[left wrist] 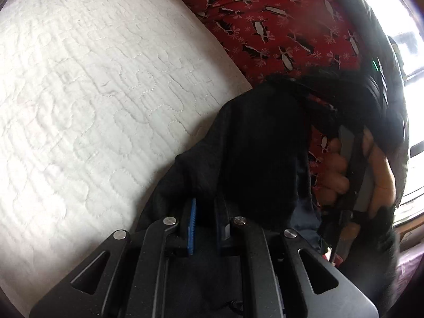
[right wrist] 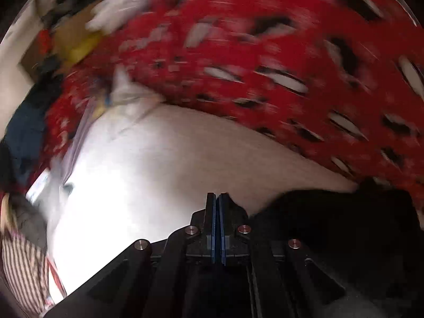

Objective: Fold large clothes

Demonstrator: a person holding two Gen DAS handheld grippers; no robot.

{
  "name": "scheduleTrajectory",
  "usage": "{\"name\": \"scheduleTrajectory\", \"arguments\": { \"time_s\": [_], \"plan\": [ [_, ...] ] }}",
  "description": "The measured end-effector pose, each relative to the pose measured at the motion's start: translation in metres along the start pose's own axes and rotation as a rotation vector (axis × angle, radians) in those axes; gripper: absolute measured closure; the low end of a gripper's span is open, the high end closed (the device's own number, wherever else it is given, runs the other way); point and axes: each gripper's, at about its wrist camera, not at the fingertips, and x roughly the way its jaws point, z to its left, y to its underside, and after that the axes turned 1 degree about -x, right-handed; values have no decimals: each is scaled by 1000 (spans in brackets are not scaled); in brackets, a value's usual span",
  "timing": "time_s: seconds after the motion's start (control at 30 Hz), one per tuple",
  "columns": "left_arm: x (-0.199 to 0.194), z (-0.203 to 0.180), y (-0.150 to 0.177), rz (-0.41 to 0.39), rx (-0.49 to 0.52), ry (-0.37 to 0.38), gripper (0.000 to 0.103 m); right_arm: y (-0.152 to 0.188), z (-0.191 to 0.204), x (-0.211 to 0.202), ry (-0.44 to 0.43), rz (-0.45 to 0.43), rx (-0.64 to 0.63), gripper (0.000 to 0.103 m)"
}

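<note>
- gripping a fold of the black garment [left wrist: 254, 143], the left tongs [left wrist: 209, 212] are clamped tight in the left wrist view; one blue pad [left wrist: 192, 225] shows at the cloth's edge and the other finger is buried under the fabric.
- the black garment drapes from those tongs up and away, bunched and partly lifted, its far end reaching a dark fuzzy edge near the top of the bundle.
- just right of the garment in that view, a person's hand [left wrist: 344, 175] wraps the grey-and-black handle of the other tool [left wrist: 355, 185], close beside the cloth.
- in the right wrist view the right tongs [right wrist: 217, 198] are clenched, the two blue-edged fingers pressed flat together, and no cloth can be seen between the tips.
- the black garment [right wrist: 331, 212] lies just right of those closed fingers, against the tool's side.
- under both tools spreads the white quilted bed cover [left wrist: 92, 92], stitched in looping patterns; it also shows as a bright blurred field in the right wrist view [right wrist: 159, 159].
- beyond it lies a red blanket [left wrist: 278, 13] printed with black-and-white penguins and pale snowflakes, smeared by motion blur in the right wrist view [right wrist: 265, 53].
- farthest off, a bright window [left wrist: 397, 26] sits at the right edge, and a blurred pile of mixed items, among them striped cloth [right wrist: 26, 265], lines the left edge of the right wrist view.
</note>
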Motion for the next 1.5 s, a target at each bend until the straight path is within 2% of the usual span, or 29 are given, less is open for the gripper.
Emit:
{"name": "scheduleTrajectory", "arguments": {
  "time_s": [0.07, 0.17, 0.3, 0.33, 0.4, 0.43, 0.47, 0.5, 0.53, 0.57, 0.6, 0.63, 0.67, 0.7, 0.73, 0.77, 0.87, 0.93, 0.97, 1.03, 1.1, 1.17, 1.2, 1.23, 1.3, 1.33, 1.37, 1.43, 1.5],
  "plan": [
    [-9, -4, 2, -25, -11, 3, 94, 6, -18, -23, -100, -67, 77, 96],
    [-27, -14, 14, -67, 9, 9, 94, 25, -44, -66, -163, -170, 141, 92],
    [-48, -31, 17, -186, 88, -1, 91, 73, -68, -87, -217, -160, 181, 85],
    [-45, -34, 13, -211, 123, -29, 88, 93, -74, -83, -185, -124, 179, 85],
    [-27, -35, 2, -189, 163, -75, 72, 121, -83, -63, -72, -27, 184, 86],
    [-13, -34, -3, -139, 177, -122, 72, 127, -88, -54, -26, 19, 195, 93],
    [-5, -29, -5, -101, 177, -131, 72, 141, -93, -58, -29, -1, 215, 95],
    [1, -24, -7, -76, 170, -123, 72, 148, -97, -69, -43, -42, 242, 88],
    [3, -21, -7, -76, 158, -116, 73, 156, -103, -86, -33, -84, 277, 86],
    [2, -20, -8, -82, 154, -110, 73, 167, -113, -115, -10, -175, 320, 84],
    [-2, -21, -6, -86, 161, -113, 73, 178, -124, -140, 20, -259, 352, 71],
    [-3, -24, -8, -97, 170, -117, 73, 187, -133, -158, 60, -312, 377, 63],
    [-6, -25, -6, -115, 183, -123, 72, 199, -147, -183, 157, -372, 421, 52],
    [-7, -26, -4, -123, 193, -131, 72, 210, -158, -199, 239, -405, 456, 50],
    [-5, -29, -3, -122, 199, -138, 72, 221, -173, -211, 326, -422, 501, 50],
    [-3, -30, -2, -118, 201, -144, 72, 225, -184, -213, 360, -404, 528, 50],
    [-5, -32, -2, -111, 196, -135, 72, 234, -208, -188, 375, -281, 576, 50],
    [-14, -35, -6, -104, 181, -92, 72, 241, -218, -184, 336, -263, 563, 73],
    [-22, -38, -8, -115, 185, -68, 72, 241, -213, -189, 326, -298, 517, 95],
    [-32, -50, -12, -153, 213, -71, 72, 242, -205, -207, 291, -379, 452, 96],
    [-30, -63, -18, -156, 256, -99, 50, 245, -204, -233, 281, -468, 463, 96],
    [-14, -73, -25, -122, 295, -155, 48, 256, -217, -249, 278, -515, 510, 97],
    [-3, -73, -28, -92, 311, -199, 48, 260, -227, -246, 295, -490, 540, 97],
    [17, -75, -30, -32, 342, -283, 48, 263, -244, -235, 313, -438, 568, 97],
    [45, -65, -31, 78, 353, -381, 47, 272, -270, -204, 278, -271, 633, 95],
    [44, -60, -33, 85, 329, -356, 47, 276, -276, -200, 258, -256, 653, 94],
    [37, -59, -34, 77, 313, -336, 47, 280, -275, -208, 241, -295, 663, 88],
    [17, -61, -34, 54, 302, -302, 48, 281, -263, -230, 270, -367, 648, 87],
    [-3, -67, -27, 7, 314, -255, 48, 282, -243, -252, 226, -490, 566, 86]
  ]
}}
